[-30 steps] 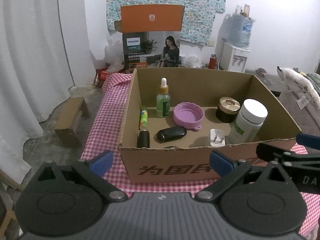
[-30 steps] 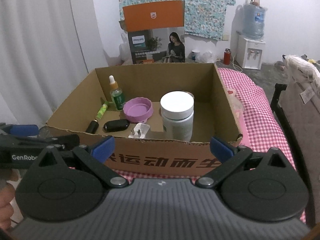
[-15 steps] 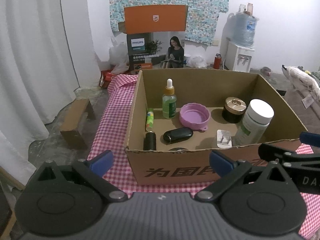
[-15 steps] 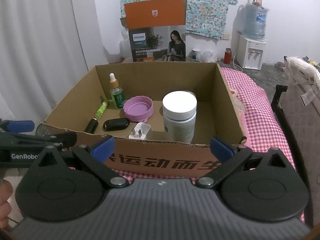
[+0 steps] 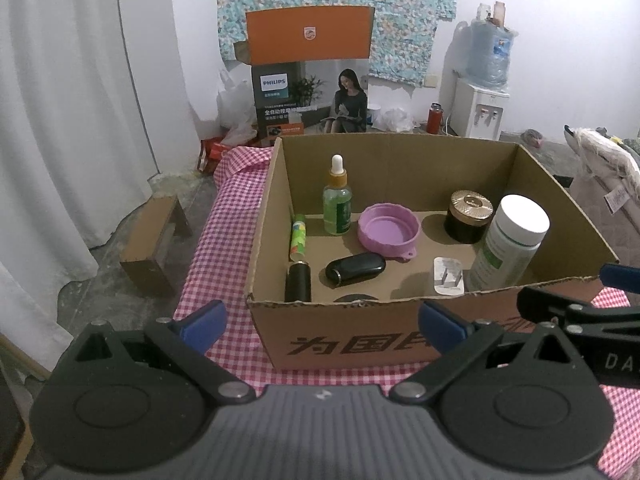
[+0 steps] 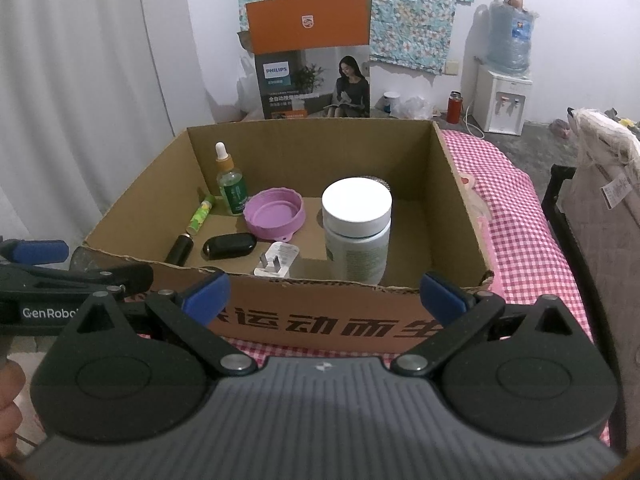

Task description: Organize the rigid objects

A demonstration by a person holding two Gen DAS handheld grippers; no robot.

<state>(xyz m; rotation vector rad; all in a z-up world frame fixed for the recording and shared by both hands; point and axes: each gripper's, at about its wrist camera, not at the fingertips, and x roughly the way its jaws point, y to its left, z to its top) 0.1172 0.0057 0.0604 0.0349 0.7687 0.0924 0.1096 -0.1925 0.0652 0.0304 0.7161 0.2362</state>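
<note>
An open cardboard box (image 5: 340,336) stands on a pink checked cloth (image 5: 224,272). Inside are a green dropper bottle (image 5: 337,204), a purple lid (image 5: 388,230), a gold-topped black jar (image 5: 469,216), a white-capped bottle (image 5: 508,248), a white plug (image 5: 449,276), a black case (image 5: 355,269), a green tube (image 5: 298,236) and a black cylinder (image 5: 298,286). My left gripper (image 5: 320,320) is open and empty before the box's front left corner. My right gripper (image 6: 324,294) is open and empty at the front wall (image 6: 320,320), the white-capped bottle (image 6: 356,232) just beyond it.
An orange Philips carton (image 5: 308,84) and a water dispenser (image 5: 482,108) stand at the back wall. A small cardboard box (image 5: 154,240) lies on the floor left, beside a white curtain (image 5: 60,140). A dark frame (image 6: 568,220) and bedding flank the table's right.
The left gripper has drawn back and to the left, so the box sits further right in its view. The right gripper has barely shifted. Both stay open; the box's contents have not moved.
</note>
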